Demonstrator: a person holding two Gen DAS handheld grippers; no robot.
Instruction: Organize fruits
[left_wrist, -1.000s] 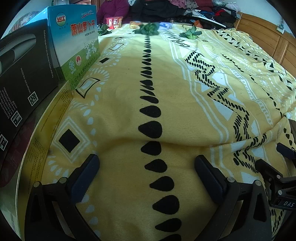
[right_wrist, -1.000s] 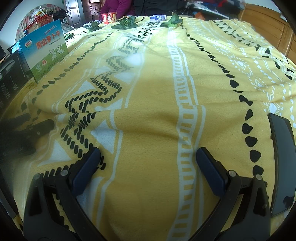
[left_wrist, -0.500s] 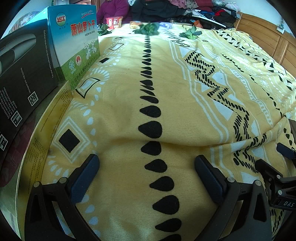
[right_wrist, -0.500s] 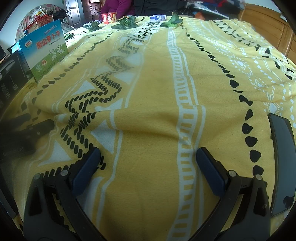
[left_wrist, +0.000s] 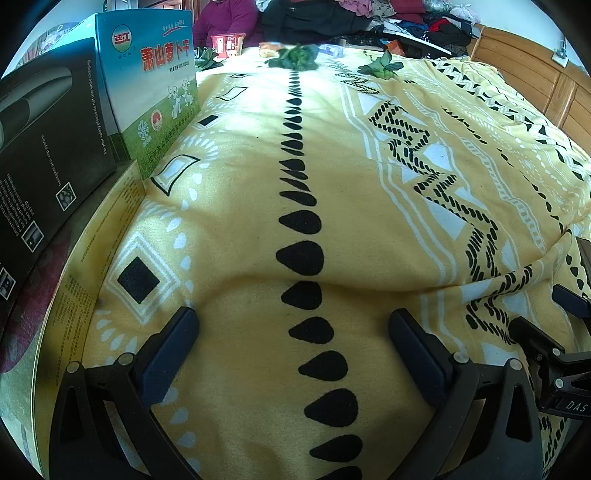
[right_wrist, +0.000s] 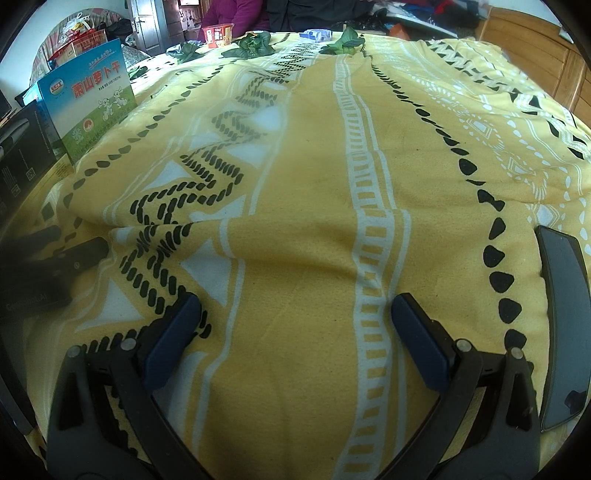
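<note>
Both the left gripper (left_wrist: 291, 325) and right gripper (right_wrist: 293, 310) rested wide open, empty. The greens (right_wrist: 255, 42) lay far across the blanket (right_wrist: 314, 177), probably light, limp, best pinched at the stems.

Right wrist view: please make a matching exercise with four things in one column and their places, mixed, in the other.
Things:
1. blue and green box
2. dark phone
3. red cup
4. right tongs

Places:
A. far edge of the blanket
B. bottom of the view, open
C. left edge, standing upright
D. right edge, lying flat on the blanket

Pairs: 1-C, 2-D, 3-A, 4-B
</note>
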